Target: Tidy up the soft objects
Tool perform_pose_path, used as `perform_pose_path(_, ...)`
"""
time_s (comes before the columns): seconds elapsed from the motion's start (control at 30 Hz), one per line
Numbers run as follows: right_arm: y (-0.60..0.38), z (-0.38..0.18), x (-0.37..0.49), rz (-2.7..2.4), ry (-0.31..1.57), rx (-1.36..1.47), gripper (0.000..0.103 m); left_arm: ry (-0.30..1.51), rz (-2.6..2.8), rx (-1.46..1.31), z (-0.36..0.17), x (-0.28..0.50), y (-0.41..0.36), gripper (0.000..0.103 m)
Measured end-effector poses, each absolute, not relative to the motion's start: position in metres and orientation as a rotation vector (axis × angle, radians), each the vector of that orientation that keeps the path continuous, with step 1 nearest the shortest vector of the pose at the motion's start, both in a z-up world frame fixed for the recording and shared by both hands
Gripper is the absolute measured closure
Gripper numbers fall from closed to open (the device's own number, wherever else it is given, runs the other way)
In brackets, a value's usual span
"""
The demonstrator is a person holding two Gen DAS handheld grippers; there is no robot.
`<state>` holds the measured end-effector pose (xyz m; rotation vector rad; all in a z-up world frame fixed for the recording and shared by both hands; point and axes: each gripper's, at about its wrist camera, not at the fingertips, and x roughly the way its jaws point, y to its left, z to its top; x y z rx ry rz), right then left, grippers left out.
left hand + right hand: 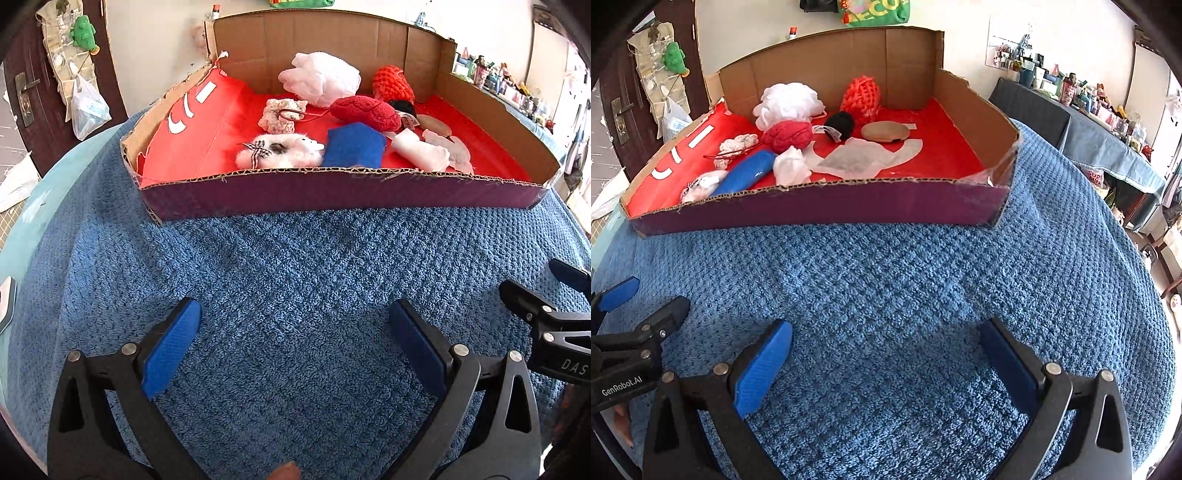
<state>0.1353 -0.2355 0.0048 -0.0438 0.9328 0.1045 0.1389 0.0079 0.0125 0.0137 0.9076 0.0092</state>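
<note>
- Left wrist view shows the soft things gathered inside a shallow cardboard box (332, 192) with a red floor, standing on a blue towel (295, 280).
- At the back of the box sits a white mesh puff (319, 78), with an orange knitted piece (392, 83) to its right.
- In front of them lies a red plush (364, 110); a small black pompom (840, 124) is just beside it.
- Nearer the front wall a blue cloth (352, 146) touches a white fluffy toy (280, 151) with a checked bow on its left and a white wad (421, 151) on its right.
- A cream crocheted piece (281, 114) lies behind the fluffy toy.
- Right wrist view adds a tan flat pad (885, 131) and a thin white sheet (864, 158) spread on the red floor toward the box's right half.
- The left gripper (295, 343) hangs over bare towel, well short of the box, its blue fingers spread wide with nothing between them.
- The right gripper (886, 365) is likewise spread wide and holds nothing, above the towel beside the left one.
- A door (22, 92) with a hanging plastic bag (86, 107) stands far left; a cluttered side table (1108, 122) runs along the right.
</note>
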Motion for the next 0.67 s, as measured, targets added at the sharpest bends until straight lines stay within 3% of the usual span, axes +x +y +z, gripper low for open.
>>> perform_pose_path(0.67, -0.2351, 0.0047, 0.1367, 0.101, 0.935, -0.043, 0.000, 0.907, 0.009, 0.011, 0.0121, 0.1410, 0.0080, 0.000)
